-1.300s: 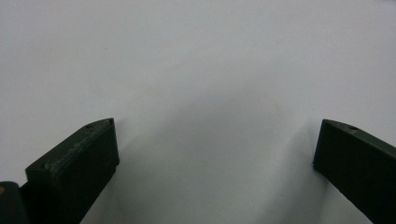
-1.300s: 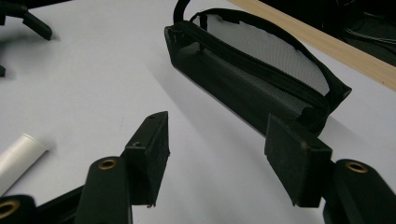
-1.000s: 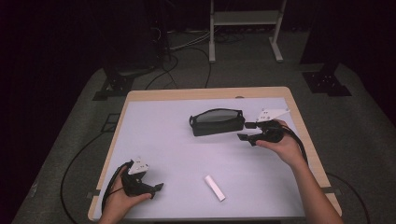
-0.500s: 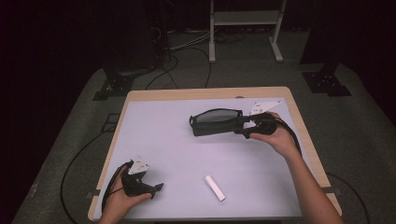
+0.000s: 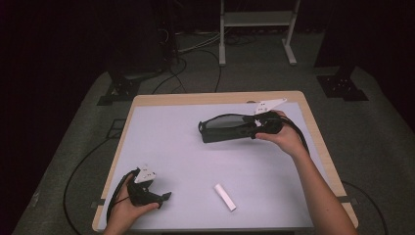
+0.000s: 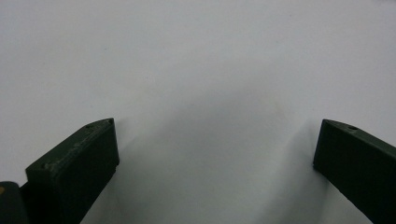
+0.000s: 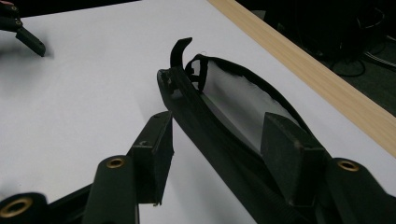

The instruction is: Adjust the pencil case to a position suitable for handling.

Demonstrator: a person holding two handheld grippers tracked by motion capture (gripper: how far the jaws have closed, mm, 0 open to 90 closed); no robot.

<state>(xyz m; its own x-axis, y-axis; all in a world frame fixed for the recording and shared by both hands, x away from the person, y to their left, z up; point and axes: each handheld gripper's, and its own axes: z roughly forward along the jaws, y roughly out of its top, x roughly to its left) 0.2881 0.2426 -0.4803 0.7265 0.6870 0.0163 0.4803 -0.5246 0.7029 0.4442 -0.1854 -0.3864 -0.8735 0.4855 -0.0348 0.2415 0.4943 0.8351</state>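
The black pouch (image 5: 226, 128) lies on the white table cover (image 5: 186, 147), toward the far right part of the table, its long side running roughly left to right in the high view. Its top is open and a pale lining shows inside, seen clearly in the right gripper view (image 7: 243, 105).

The right gripper (image 5: 255, 128) sits at the pouch's right end, held in the person's right hand (image 5: 284, 137). In the right gripper view its 2 black jaws straddle the pouch's near wall: 1 jaw stands outside on the table side, with a gap between it and the fabric, while the other is inside the open mouth against the lining. The jaws are part-way apart and not pressing the wall between them — whether the inner pad touches the fabric cannot be told.

The left gripper (image 5: 164, 197) rests low near the front left corner of the table, in the left hand (image 5: 132, 208), well apart from the pouch. In the left gripper view its 2 jaws stand wide, with bare white cover between them.

A small white cylinder (image 5: 225, 197) lies on the cover near the front edge, to the right of the left gripper and well clear of the pouch.
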